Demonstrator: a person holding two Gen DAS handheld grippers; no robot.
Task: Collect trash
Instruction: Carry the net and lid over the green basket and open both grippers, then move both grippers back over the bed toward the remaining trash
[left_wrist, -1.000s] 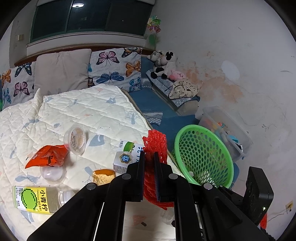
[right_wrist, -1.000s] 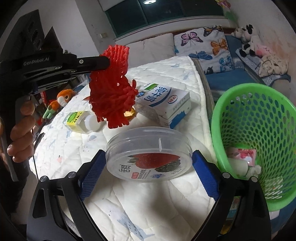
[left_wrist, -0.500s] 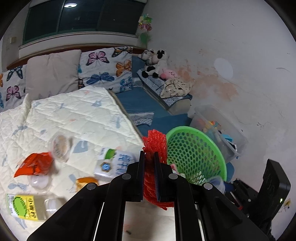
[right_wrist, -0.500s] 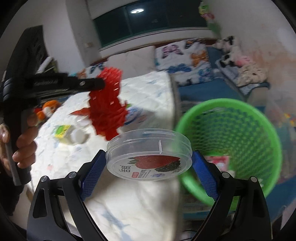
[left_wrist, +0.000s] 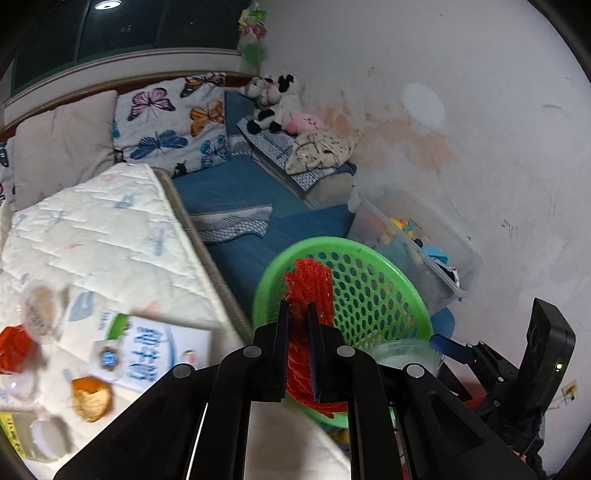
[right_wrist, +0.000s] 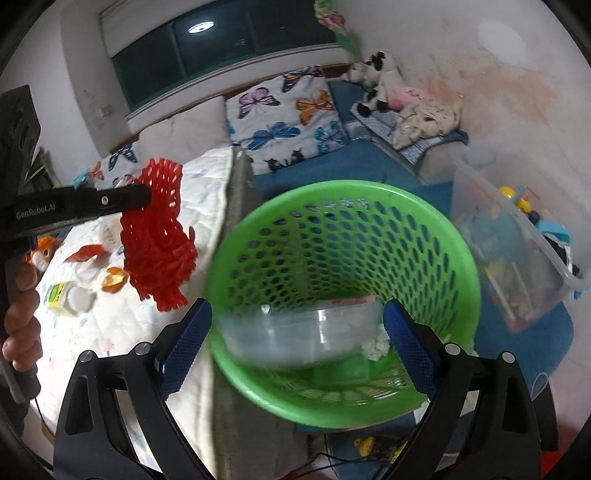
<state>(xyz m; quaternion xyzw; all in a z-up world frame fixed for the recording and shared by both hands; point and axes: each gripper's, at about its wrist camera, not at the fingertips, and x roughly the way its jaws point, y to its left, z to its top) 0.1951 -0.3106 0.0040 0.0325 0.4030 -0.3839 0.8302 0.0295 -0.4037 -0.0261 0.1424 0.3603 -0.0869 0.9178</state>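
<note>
My left gripper is shut on a red foam net, held near the rim of the green basket; the net also shows in the right wrist view. My right gripper is over the green basket with its fingers spread wide. A clear plastic tub shows blurred between them, inside the basket mouth; I cannot tell if the pads still touch it. Other trash lies in the basket bottom.
On the white quilt lie a milk carton, an orange wrapper, a clear cup and a bottle. A clear storage bin stands by the wall. Pillows are at the bedhead.
Both grippers swung right from the bed to the basket. The right gripper's clear tub has tipped and dropped low between the fingers into the basket mouth. The left still holds the net.
</note>
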